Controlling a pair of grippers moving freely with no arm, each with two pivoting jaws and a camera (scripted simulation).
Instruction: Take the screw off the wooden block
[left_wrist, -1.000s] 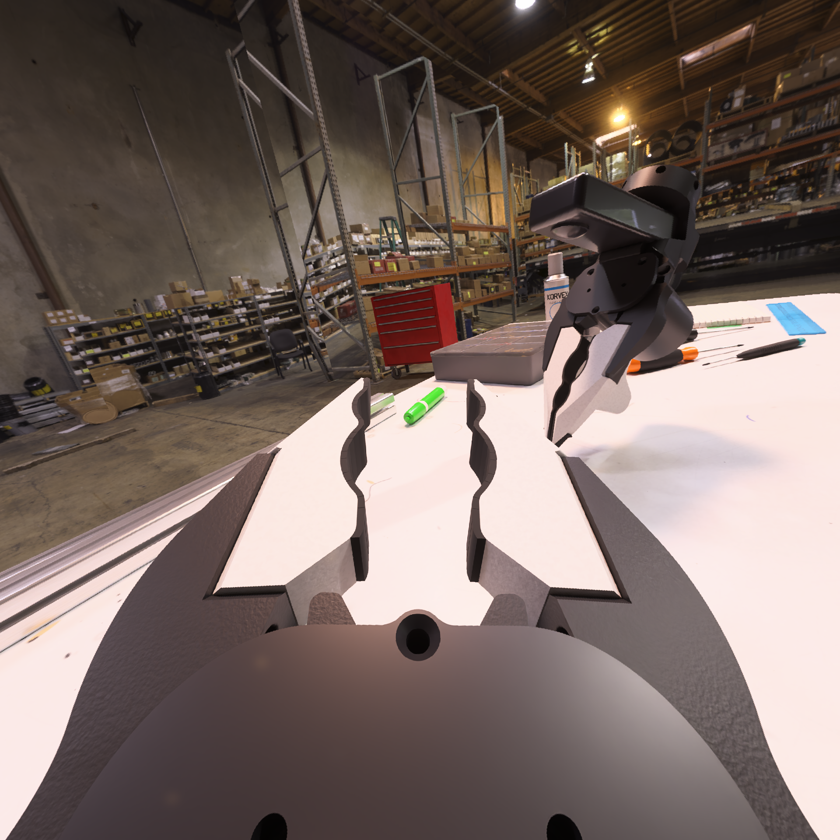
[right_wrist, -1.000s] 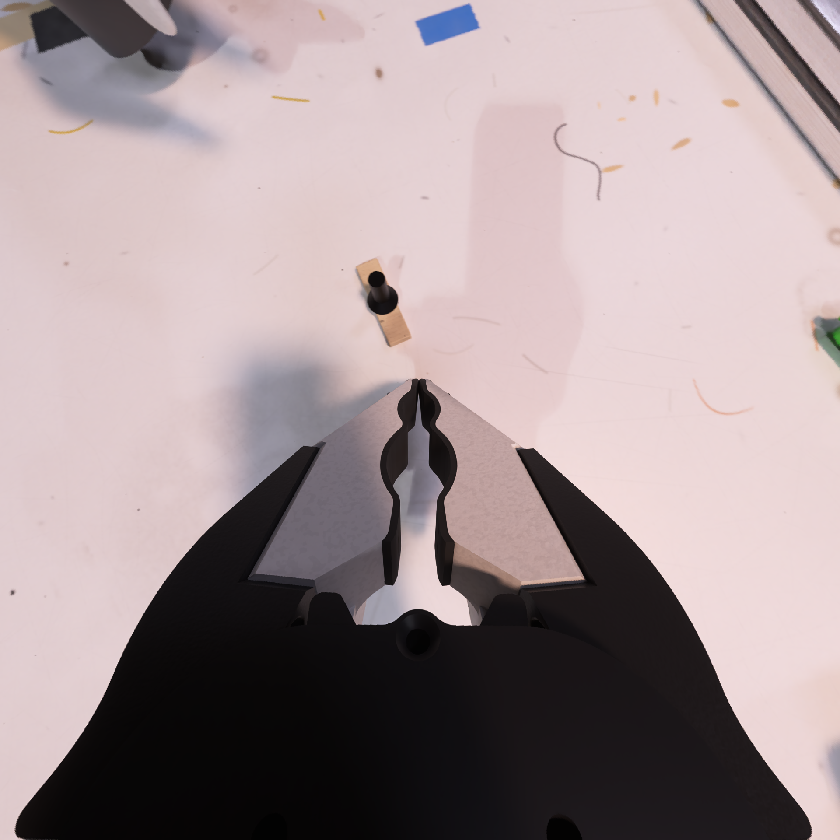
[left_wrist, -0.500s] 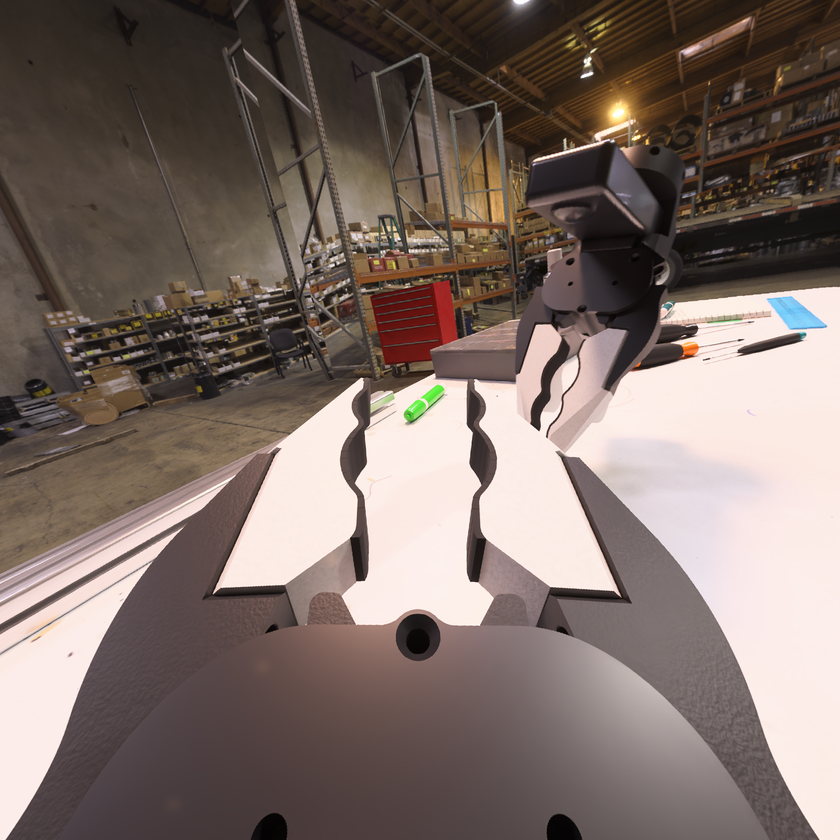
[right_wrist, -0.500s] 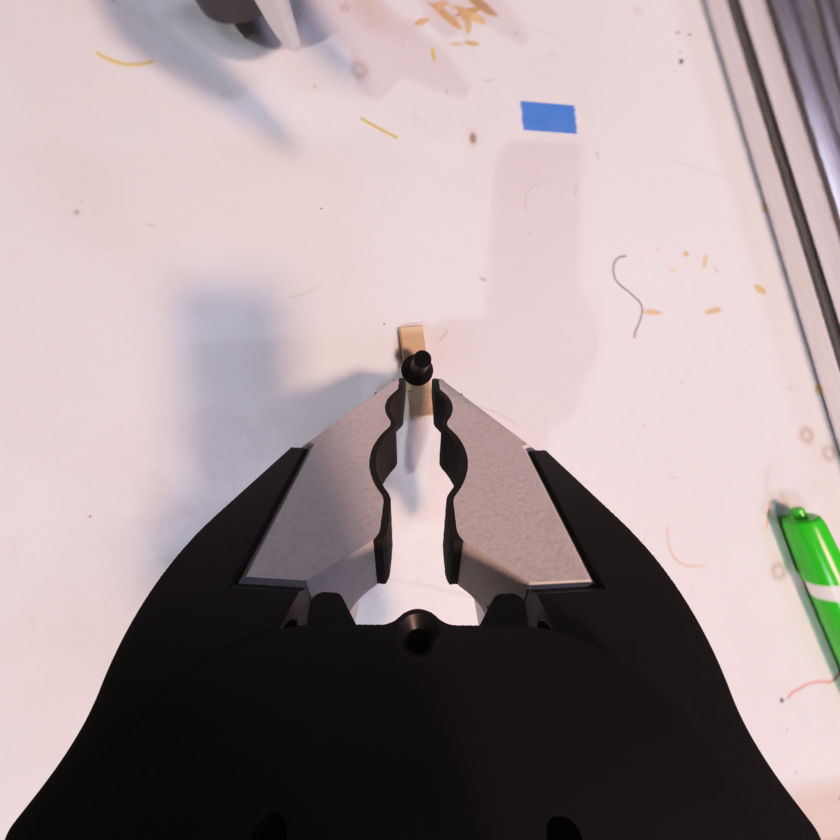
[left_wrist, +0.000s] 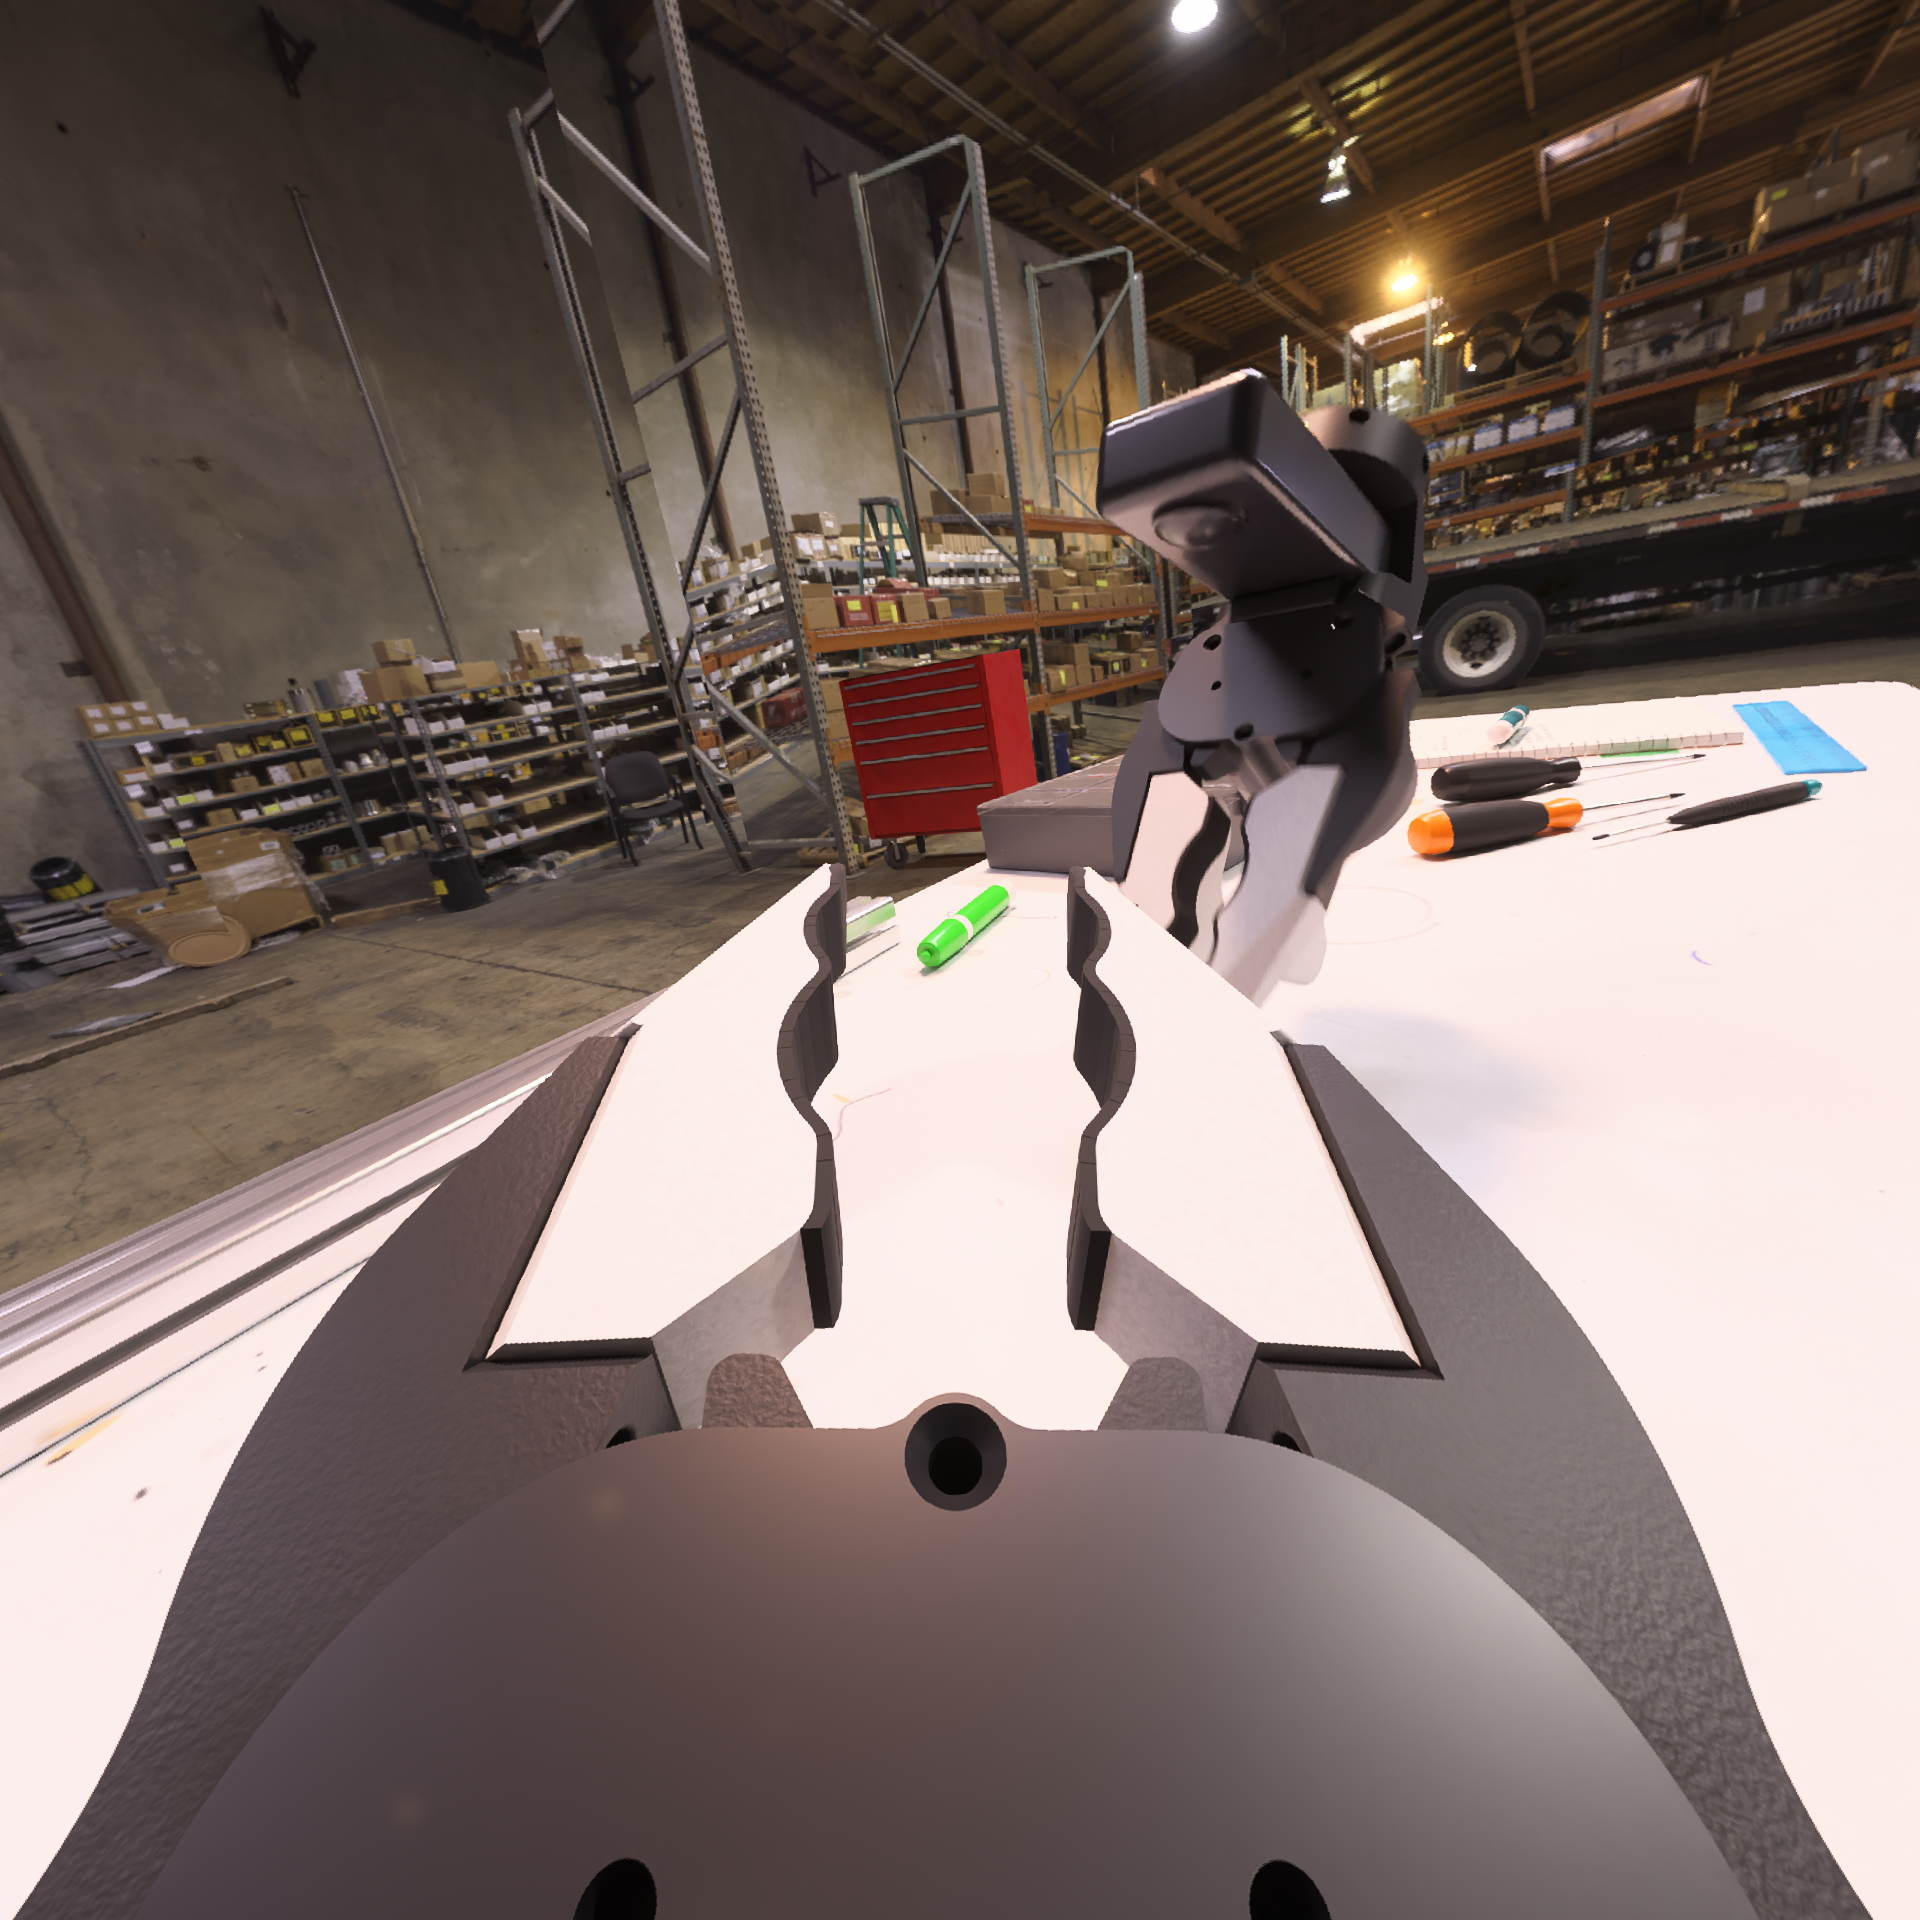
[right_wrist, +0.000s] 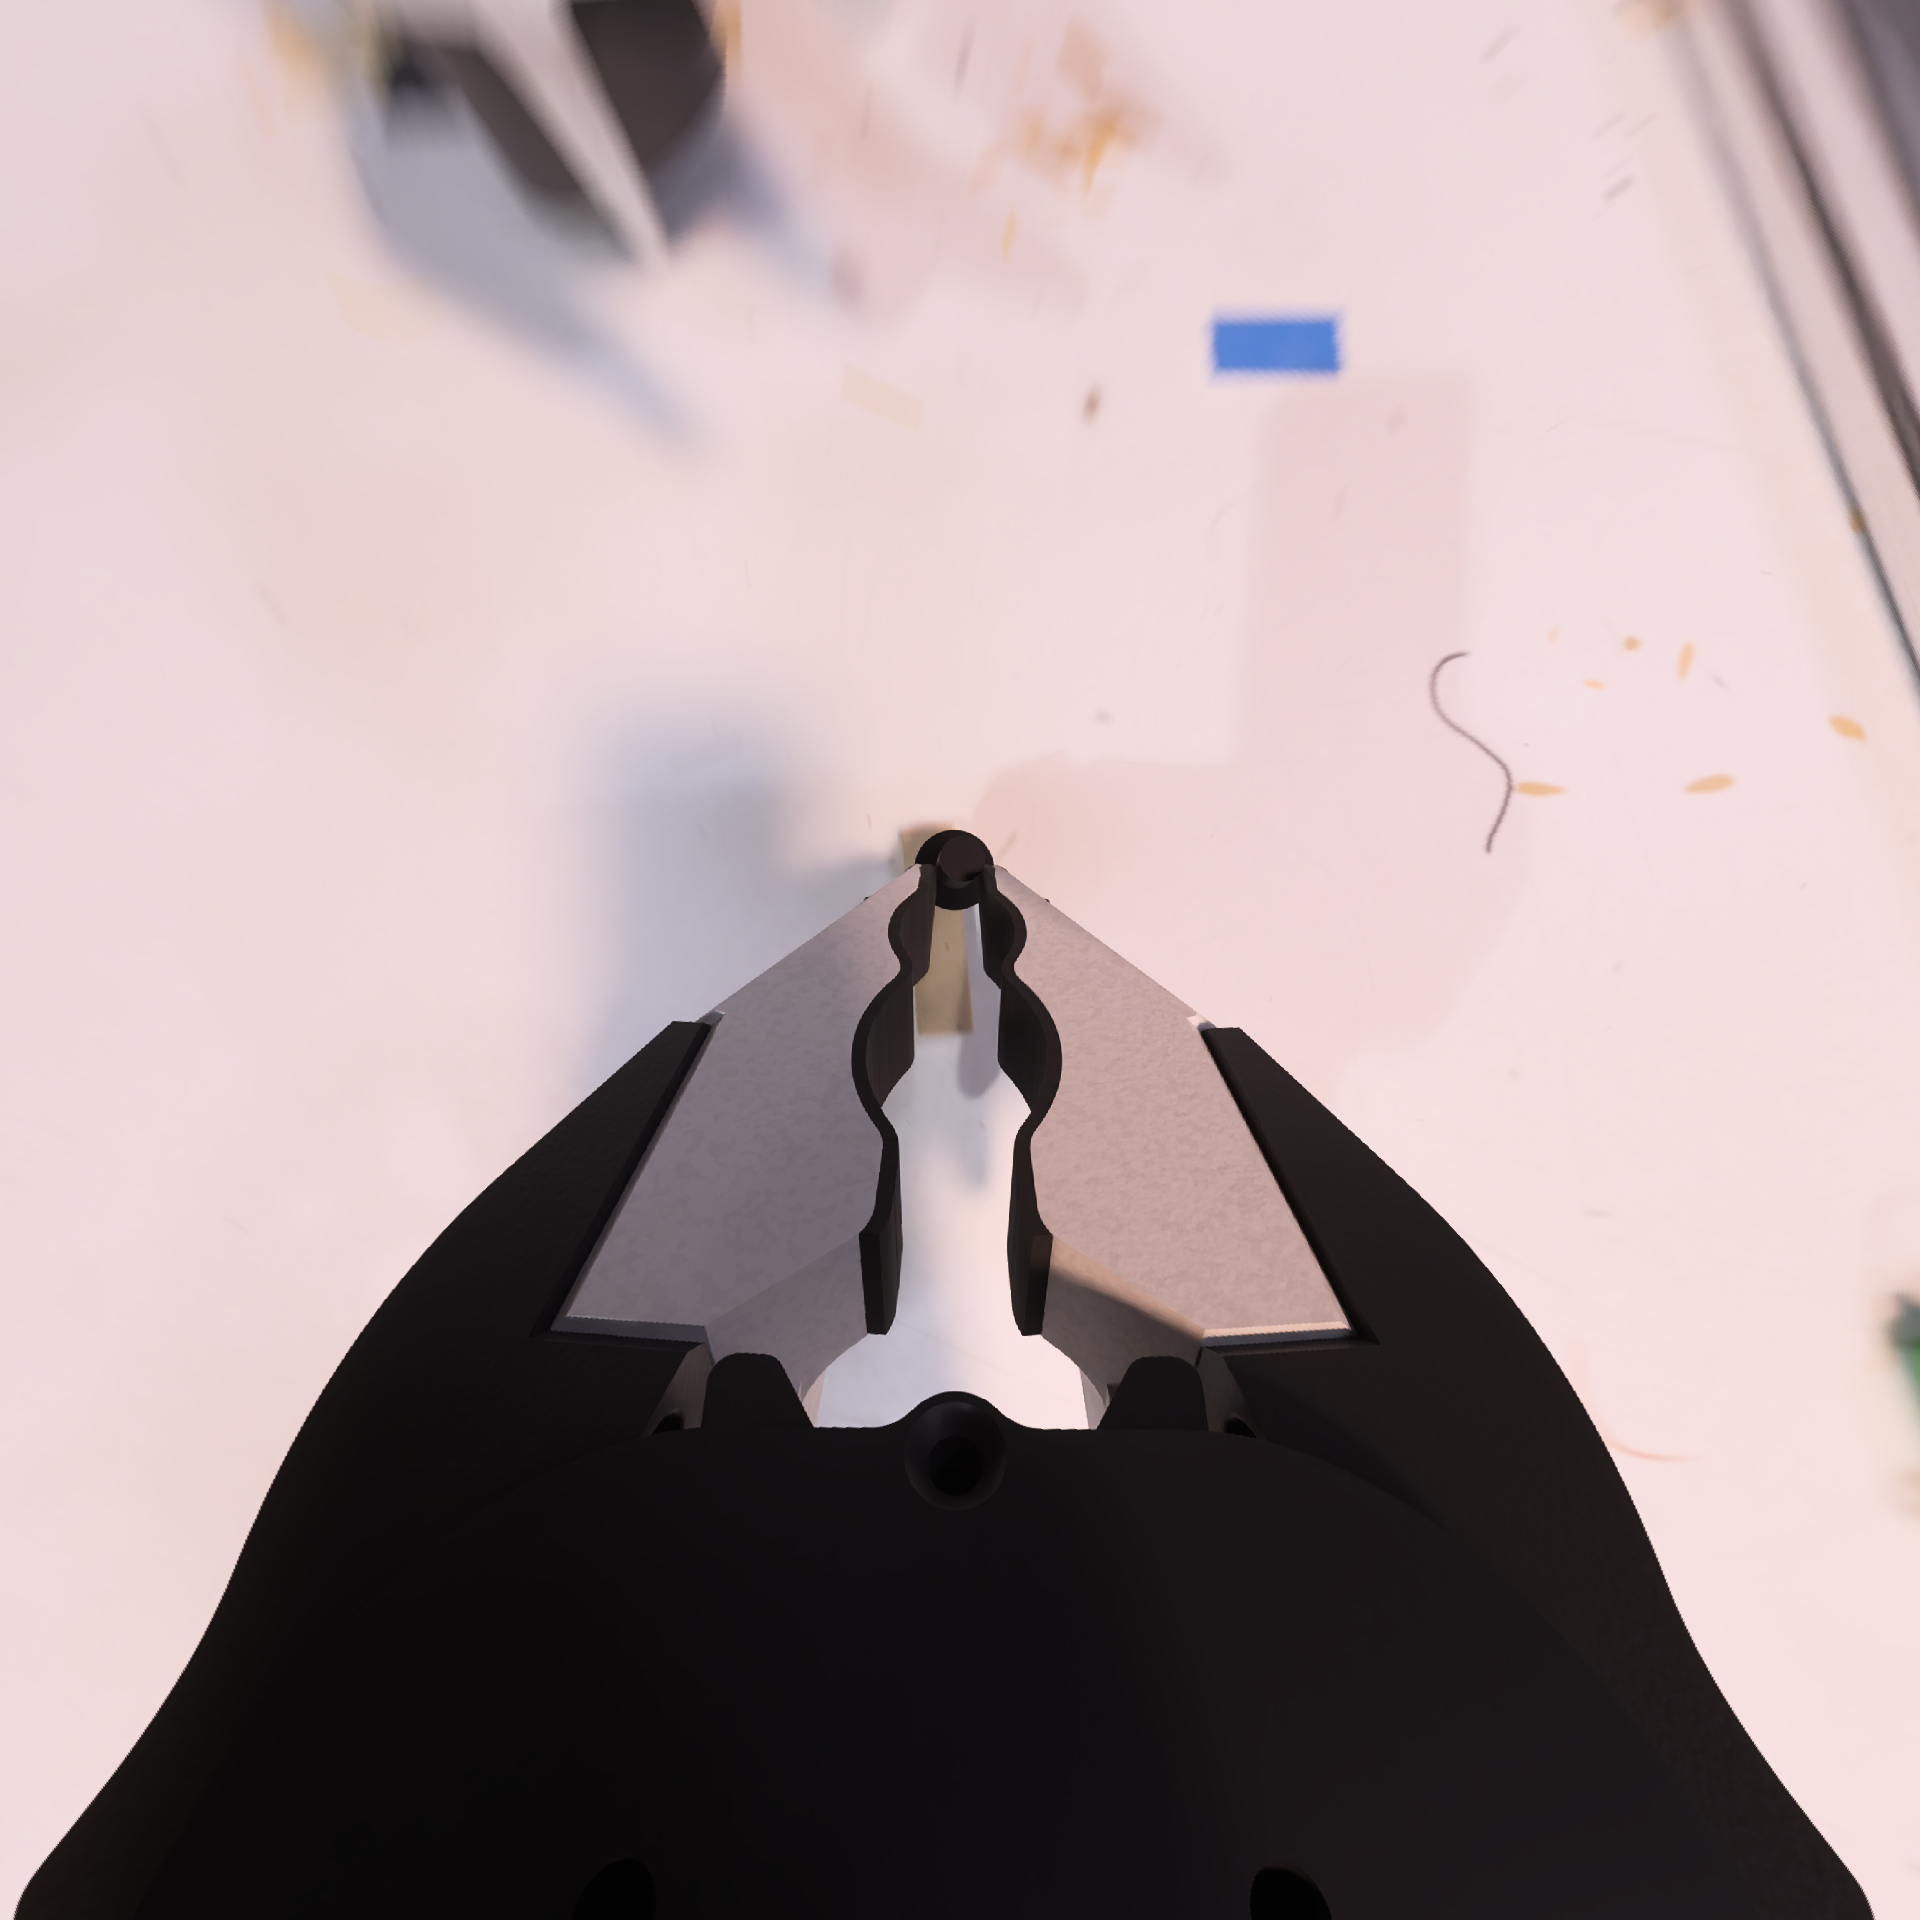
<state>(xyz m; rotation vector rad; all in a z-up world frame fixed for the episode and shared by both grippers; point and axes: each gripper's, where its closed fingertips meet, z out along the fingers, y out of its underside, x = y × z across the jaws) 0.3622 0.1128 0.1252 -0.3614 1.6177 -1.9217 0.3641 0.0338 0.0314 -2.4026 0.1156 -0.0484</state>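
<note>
In the right wrist view a small black screw (right_wrist: 954, 854) stands upright on a thin tan wooden block (right_wrist: 940, 992) that lies flat on the white table. My right gripper (right_wrist: 953, 885) points down at it, with its fingertips closed against the screw's shaft just below the head. The block shows partly between the fingers. In the left wrist view my left gripper (left_wrist: 951, 904) is open and empty, low over the table. The right gripper (left_wrist: 1242, 961) hangs just beyond its right finger. The screw and block are hidden in that view.
A green marker (left_wrist: 961, 925) and a grey box (left_wrist: 1049, 821) lie beyond the left gripper. Screwdrivers (left_wrist: 1496, 826) and a blue ruler (left_wrist: 1797, 736) lie at the far right. A blue tape patch (right_wrist: 1276, 343) and the table's metal edge rail (right_wrist: 1849, 312) lie past the screw.
My right gripper moved up to the screw, opened its tips, then closed them around the screw's shaft. My left gripper has not moved.
</note>
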